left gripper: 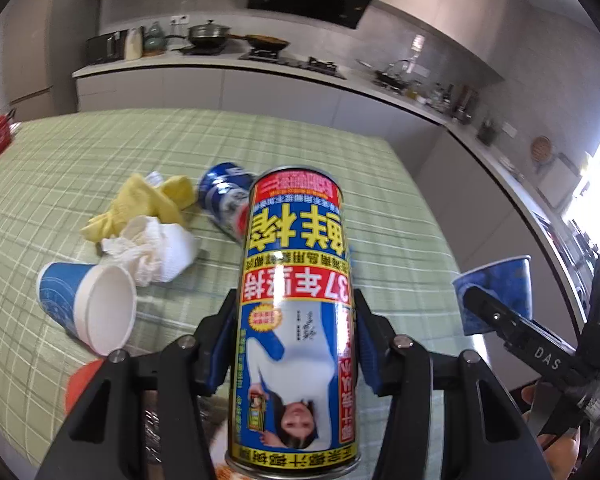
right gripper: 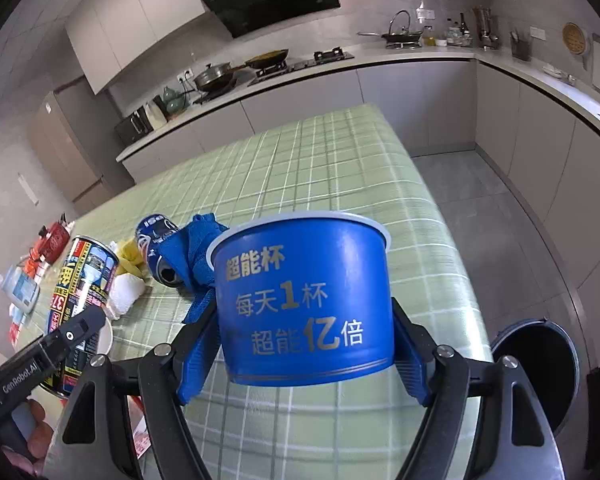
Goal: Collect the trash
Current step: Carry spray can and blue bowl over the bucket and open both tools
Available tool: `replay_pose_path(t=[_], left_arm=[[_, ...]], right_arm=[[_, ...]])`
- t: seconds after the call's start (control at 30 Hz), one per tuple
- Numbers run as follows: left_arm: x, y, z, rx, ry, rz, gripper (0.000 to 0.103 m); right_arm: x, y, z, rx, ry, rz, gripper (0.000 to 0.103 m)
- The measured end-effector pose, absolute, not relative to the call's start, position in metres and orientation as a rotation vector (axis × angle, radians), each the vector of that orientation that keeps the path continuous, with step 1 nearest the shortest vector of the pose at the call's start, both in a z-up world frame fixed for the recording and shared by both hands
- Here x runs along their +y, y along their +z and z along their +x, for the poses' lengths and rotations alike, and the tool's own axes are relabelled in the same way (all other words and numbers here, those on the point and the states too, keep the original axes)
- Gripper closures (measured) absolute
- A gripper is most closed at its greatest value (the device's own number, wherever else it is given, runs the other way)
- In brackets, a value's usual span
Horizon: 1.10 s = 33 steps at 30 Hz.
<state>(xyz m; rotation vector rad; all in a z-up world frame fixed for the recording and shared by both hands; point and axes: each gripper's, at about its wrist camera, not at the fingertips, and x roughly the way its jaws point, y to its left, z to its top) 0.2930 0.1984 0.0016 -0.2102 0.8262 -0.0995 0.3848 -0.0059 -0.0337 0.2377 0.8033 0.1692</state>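
Left tool (left gripper: 296,344) is clamped on a tall can (left gripper: 296,304), held up off the green checked tabletop (left gripper: 260,140). Ahead and left of it lie a tipped paper cup (left gripper: 88,308), a wad of tissue (left gripper: 152,252), a yellow rag (left gripper: 148,204) and a blue can (left gripper: 224,200). Right tool (right gripper: 306,344) grips a blue cup (right gripper: 304,300), with a blue cloth (right gripper: 192,256) just left of it and a black bin (right gripper: 540,368) on the floor to its right.
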Motion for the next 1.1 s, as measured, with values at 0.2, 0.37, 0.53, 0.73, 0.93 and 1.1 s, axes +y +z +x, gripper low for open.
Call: replay_pose_path(t=[0.2,0.37,0.53,0.73,0.93,1.1], left_arm=[[0.166,0.006,0.291,0.814,-0.224,-0.176,0.05],[0.145,-0.001,0.28,0.833,-0.303,-0.169,0.05],[0.119,-0.003,0.271,0.853,-0.36,-0.157,0.05],[0.082,0.001,0.26,0.842,-0.395,-0.133,0.05],[0.025,-0.003,0.26,0.847,-0.38,-0.13,0.05],[-0.028,-0.016,0.26,0.878,-0.346,-0.156,0.05]], right_arm=[[-0.031,-0.023,0.346,0.758,0.078,0.274,0.025],[-0.048,-0.028,0.313,0.78,-0.006,0.288,0.025],[-0.069,-0.029,0.282,0.789,-0.068,0.295,0.025],[-0.106,-0.026,0.258,0.771,-0.11,0.324,0.025],[-0.165,-0.035,0.247,0.776,-0.11,0.338,0.025],[-0.24,-0.064,0.251,0.834,-0.102,0.321,0.025]])
